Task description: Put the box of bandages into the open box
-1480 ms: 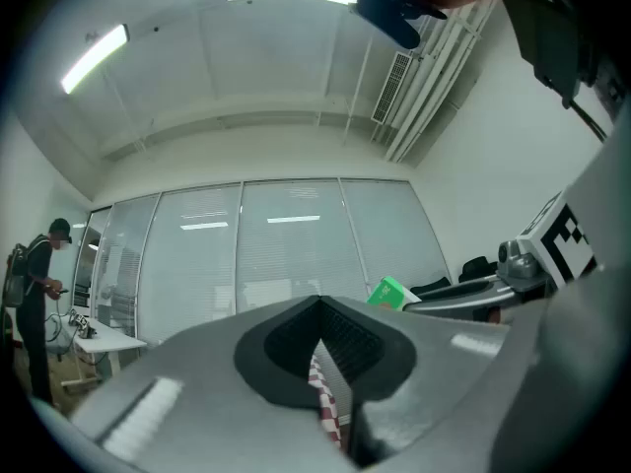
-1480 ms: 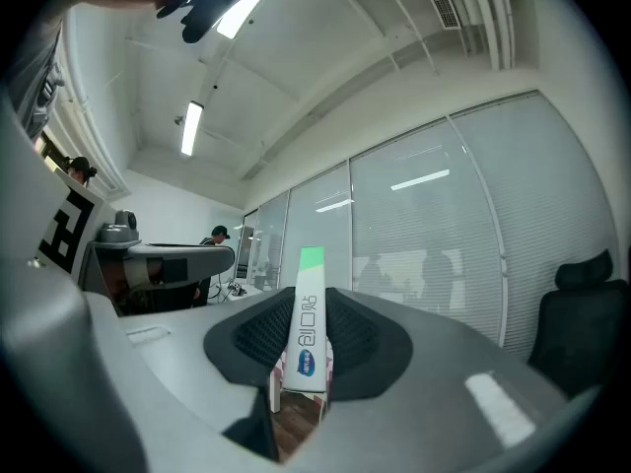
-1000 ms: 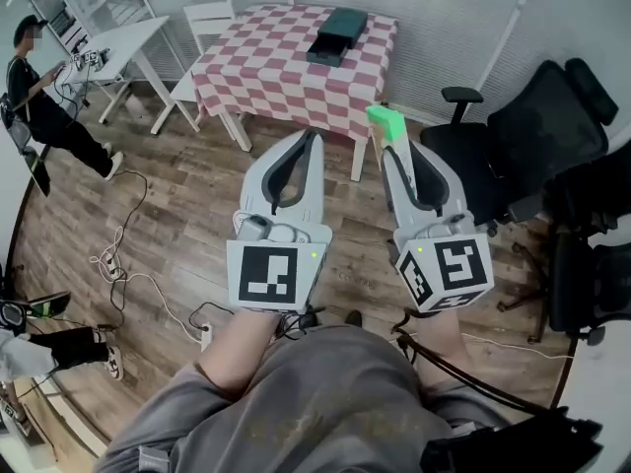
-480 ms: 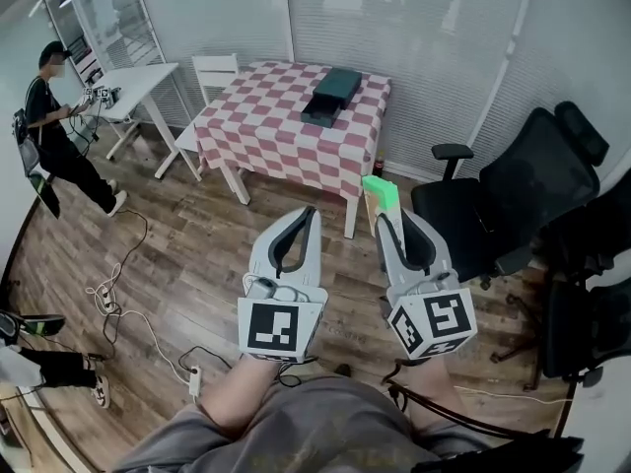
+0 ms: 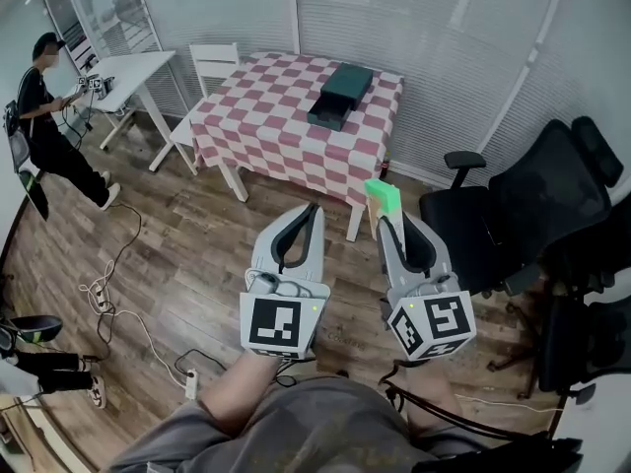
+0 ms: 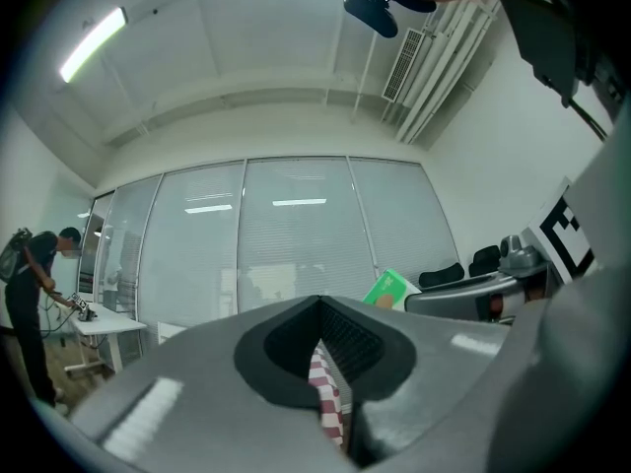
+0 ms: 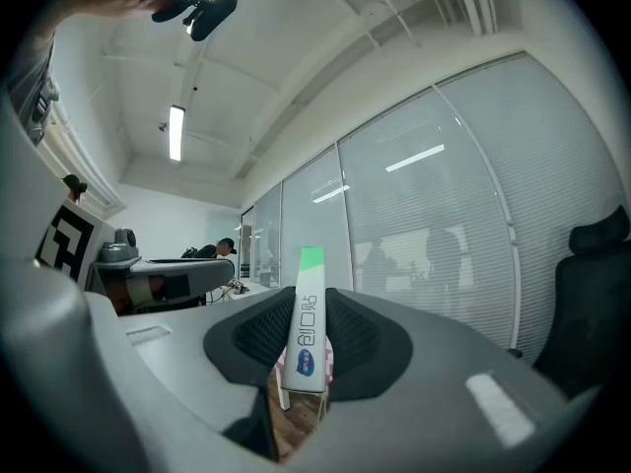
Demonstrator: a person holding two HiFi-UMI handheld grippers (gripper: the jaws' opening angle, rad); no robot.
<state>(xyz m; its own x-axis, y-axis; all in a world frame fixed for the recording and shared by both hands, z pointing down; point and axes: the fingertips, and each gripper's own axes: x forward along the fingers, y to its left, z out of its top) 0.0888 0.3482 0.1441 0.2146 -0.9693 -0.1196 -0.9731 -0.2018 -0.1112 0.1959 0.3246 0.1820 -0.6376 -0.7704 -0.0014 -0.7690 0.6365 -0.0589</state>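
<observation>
A: Both grippers have moved on toward the checked counter since a second ago, and the green box has ridden along with the right one. What's nearest now?

B: The left gripper [image 5: 313, 210], its jaws pressed together on nothing; only a sliver of checked cloth shows behind them. Just beside it, the right gripper [image 5: 385, 221] is pinching the box of bandages [image 5: 383, 195] by its flat faces, and the box stands upright above the jaws.

A: So it's in the air, not at the counter yet?

B: Yes, it's over the wooden floor [image 5: 187, 254], short of the counter [image 5: 261, 116]. Further on, the open box [image 5: 339, 95] sits on the cloth toward the right edge, with what looks like a tray drawn out at its near end.

A: How would you finish the carry well?

B: Hold the pinch steady and close the gap. Bring the bandages over the drawn-out tray rather than the lid, and lower them in before letting go. The office chair [image 5: 532, 205] on the right looks close to the path, so I'd swing wide of it. The left gripper could steady the dark box if it slides.
</observation>
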